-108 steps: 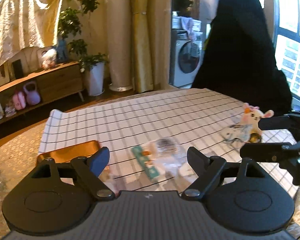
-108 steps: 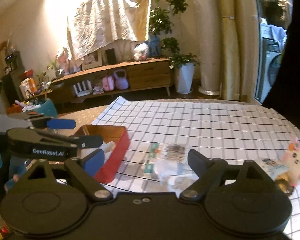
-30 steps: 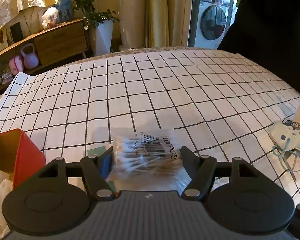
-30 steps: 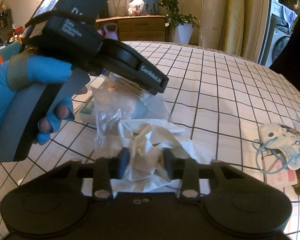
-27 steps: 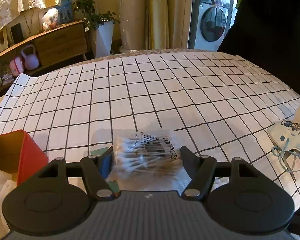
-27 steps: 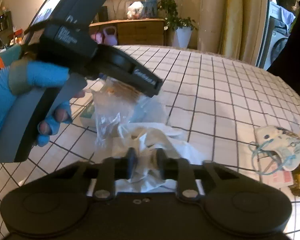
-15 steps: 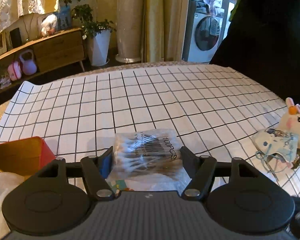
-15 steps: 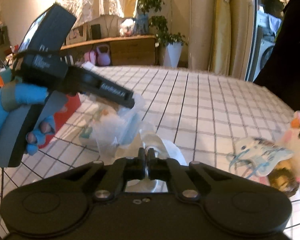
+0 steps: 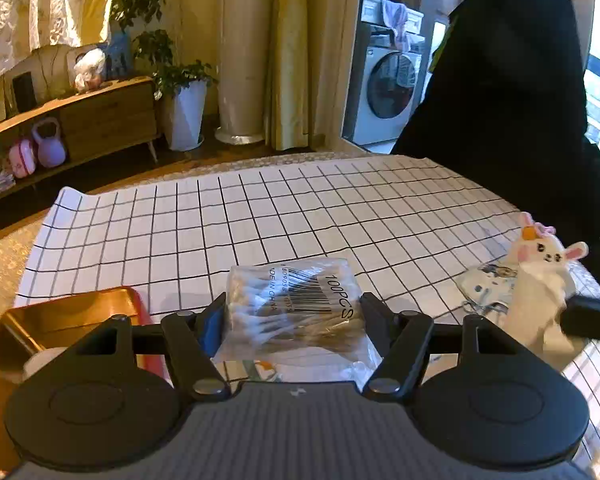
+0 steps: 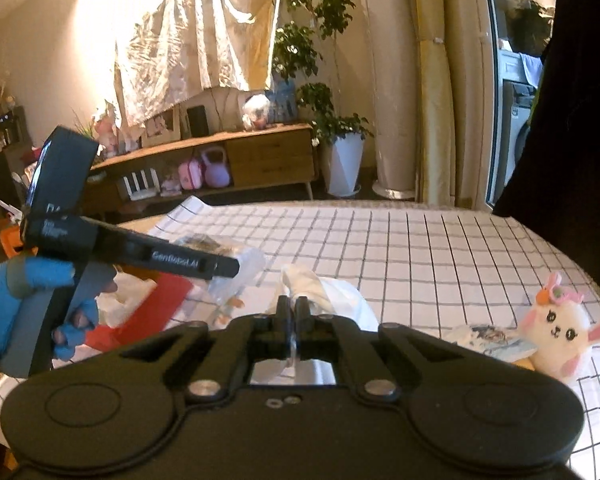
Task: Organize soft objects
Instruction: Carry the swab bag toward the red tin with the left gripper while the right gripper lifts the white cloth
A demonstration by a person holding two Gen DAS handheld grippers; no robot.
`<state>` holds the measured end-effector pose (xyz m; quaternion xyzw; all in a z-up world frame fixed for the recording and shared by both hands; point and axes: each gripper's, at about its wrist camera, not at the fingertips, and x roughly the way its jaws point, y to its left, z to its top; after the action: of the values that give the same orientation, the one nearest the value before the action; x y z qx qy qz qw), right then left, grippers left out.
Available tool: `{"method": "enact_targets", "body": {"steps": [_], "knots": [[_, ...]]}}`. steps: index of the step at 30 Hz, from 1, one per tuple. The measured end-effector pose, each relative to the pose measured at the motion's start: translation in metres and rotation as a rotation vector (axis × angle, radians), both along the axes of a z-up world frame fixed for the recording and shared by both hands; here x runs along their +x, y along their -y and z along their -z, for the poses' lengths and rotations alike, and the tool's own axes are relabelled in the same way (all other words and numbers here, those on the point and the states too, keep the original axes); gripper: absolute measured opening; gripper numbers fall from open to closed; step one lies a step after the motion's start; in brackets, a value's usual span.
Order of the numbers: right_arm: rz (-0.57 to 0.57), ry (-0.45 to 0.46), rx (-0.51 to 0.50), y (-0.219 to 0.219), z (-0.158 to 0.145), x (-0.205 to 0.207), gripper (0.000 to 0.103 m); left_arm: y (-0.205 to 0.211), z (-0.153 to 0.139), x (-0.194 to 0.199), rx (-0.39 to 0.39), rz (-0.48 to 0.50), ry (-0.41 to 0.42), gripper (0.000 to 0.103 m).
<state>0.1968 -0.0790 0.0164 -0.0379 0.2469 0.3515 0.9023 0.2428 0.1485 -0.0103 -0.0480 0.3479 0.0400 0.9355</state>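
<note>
My left gripper (image 9: 294, 312) is shut on a clear bag of cotton swabs (image 9: 296, 300) with a barcode and holds it above the checked tablecloth (image 9: 300, 208). My right gripper (image 10: 290, 306) is shut on a crumpled white plastic bag (image 10: 320, 286) and lifts it off the cloth. The left gripper (image 10: 220, 267) with the swab bag (image 10: 204, 246) also shows in the right wrist view, above a red tray (image 10: 156, 300). The tray (image 9: 64, 312) sits at the table's left edge with something white in it.
A white plush bunny (image 9: 540, 264) (image 10: 560, 330) and a patterned face mask (image 9: 486, 284) (image 10: 488, 336) lie at the table's right. A small green packet (image 9: 262, 370) lies under the swab bag. A dark figure (image 9: 520, 100) stands beyond the table.
Both grippers have risen, the left with the swab bag and the right with the white plastic bag. The right jaws closed fully on the plastic bag over the last second.
</note>
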Motion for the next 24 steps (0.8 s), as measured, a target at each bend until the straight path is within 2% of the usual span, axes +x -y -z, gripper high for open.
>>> {"method": "enact_targets", "body": {"steps": [12,24], "knots": [[-0.069,0.076,0.033,-0.034,-0.043,-0.026,0.001,-0.032,-0.039,-0.059,0.014,0.008,0.025,0.069],[-0.165,0.092,0.040,-0.100,-0.058,-0.035,0.001,-0.090,-0.054,-0.100,0.045,-0.046,0.026,0.069]]}}
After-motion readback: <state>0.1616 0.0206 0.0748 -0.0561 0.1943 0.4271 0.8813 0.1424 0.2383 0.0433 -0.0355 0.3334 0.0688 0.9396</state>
